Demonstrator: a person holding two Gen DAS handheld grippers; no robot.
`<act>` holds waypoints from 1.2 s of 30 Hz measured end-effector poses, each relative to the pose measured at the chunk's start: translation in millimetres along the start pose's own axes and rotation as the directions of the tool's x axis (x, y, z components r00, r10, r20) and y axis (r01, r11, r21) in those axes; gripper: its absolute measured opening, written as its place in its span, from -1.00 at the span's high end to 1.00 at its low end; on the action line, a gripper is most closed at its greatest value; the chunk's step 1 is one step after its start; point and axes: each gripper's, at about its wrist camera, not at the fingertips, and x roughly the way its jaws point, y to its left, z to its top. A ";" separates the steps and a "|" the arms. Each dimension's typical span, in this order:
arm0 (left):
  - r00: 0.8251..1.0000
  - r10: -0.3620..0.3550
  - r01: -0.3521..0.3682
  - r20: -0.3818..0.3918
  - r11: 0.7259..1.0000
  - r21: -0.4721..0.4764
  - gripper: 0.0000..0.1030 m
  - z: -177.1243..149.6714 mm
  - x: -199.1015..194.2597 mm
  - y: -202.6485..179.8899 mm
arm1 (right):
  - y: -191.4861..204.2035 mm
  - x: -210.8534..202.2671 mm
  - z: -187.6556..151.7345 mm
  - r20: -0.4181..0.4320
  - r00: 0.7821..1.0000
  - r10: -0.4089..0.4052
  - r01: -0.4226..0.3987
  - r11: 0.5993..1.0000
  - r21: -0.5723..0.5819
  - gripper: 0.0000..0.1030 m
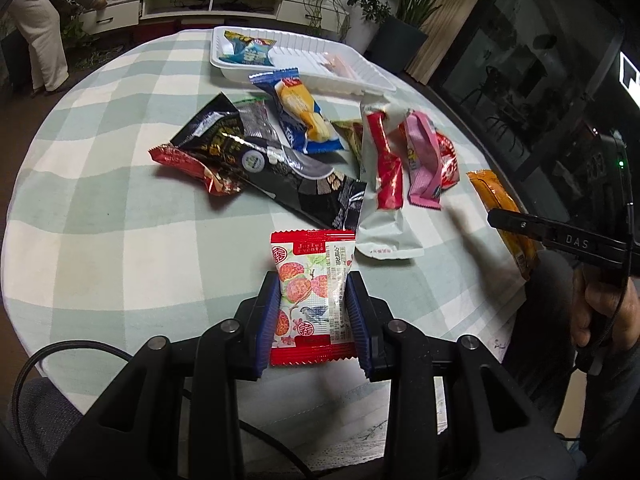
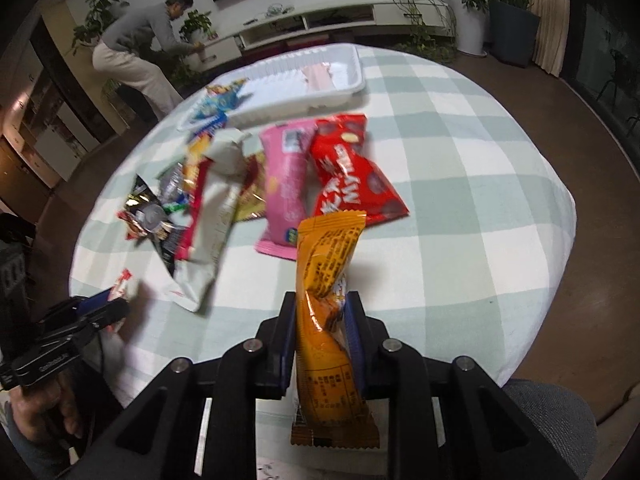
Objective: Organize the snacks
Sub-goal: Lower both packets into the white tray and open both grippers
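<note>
My left gripper [image 1: 313, 284] is shut on a red-and-white snack packet with a bird picture [image 1: 312, 280], held above the near part of the table. My right gripper [image 2: 322, 304] is shut on an orange snack bar [image 2: 326, 292], held upright over the table; the bar also shows at the right in the left wrist view [image 1: 502, 216]. A white plastic tray [image 1: 360, 66] stands at the far side with a blue snack bag [image 1: 246, 50] in it. A pile of loose snack packets [image 1: 280, 148] lies mid-table.
The round table has a green-and-white checked cloth [image 1: 100, 200]. A pink packet [image 2: 284, 184] and a red packet [image 2: 352, 168] lie near the orange bar. A person [image 2: 140, 52] bends by a white cabinet behind the table. Potted plants [image 2: 512, 12] stand beyond.
</note>
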 end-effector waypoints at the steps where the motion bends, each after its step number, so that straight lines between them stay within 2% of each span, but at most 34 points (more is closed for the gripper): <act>1: 1.000 -0.004 0.004 0.004 1.000 -0.004 0.40 1.4 -2.3 0.8 | 0.1 -2.6 1.8 0.006 1.000 0.024 -0.024 1.000 0.007 0.51; 4: 1.000 -0.018 0.019 0.024 1.000 -0.020 0.40 8.1 -12.1 7.1 | -2.7 -6.5 7.3 0.019 0.997 0.069 -0.069 0.997 0.025 0.51; 11: 0.994 -0.011 0.017 0.105 0.998 -0.056 0.40 46.2 -42.4 33.1 | -41.9 -19.5 33.7 0.084 0.995 0.048 -0.057 0.993 0.102 0.51; 16: 0.987 0.012 -0.003 0.162 0.998 -0.057 0.40 96.2 -54.5 51.4 | -72.8 -32.3 73.3 0.158 0.987 0.009 -0.030 0.991 0.132 0.51; 21: 0.982 0.017 -0.014 0.187 1.000 -0.020 0.40 166.0 -47.3 51.9 | -71.3 -36.7 128.5 0.235 0.970 0.057 -0.078 0.994 0.081 0.51; 25: 0.980 0.023 -0.030 0.198 0.999 0.031 0.40 227.4 -28.0 35.2 | -41.1 -27.4 179.7 0.275 0.954 0.121 -0.115 0.993 -0.036 0.51; 29: 0.986 0.017 -0.029 0.168 0.997 0.070 0.40 283.2 17.9 14.4 | -11.1 1.5 223.3 0.248 0.957 0.149 -0.122 0.985 -0.120 0.51; 31: 0.990 0.022 -0.033 0.140 0.996 0.079 0.40 300.9 43.4 9.8 | -0.9 23.2 242.7 0.216 0.962 0.167 -0.141 0.981 -0.132 0.51; 36: 0.996 0.062 -0.067 0.057 0.994 0.091 0.40 326.3 106.8 12.2 | 13.9 74.9 271.9 0.138 0.979 0.149 -0.126 0.979 -0.162 0.51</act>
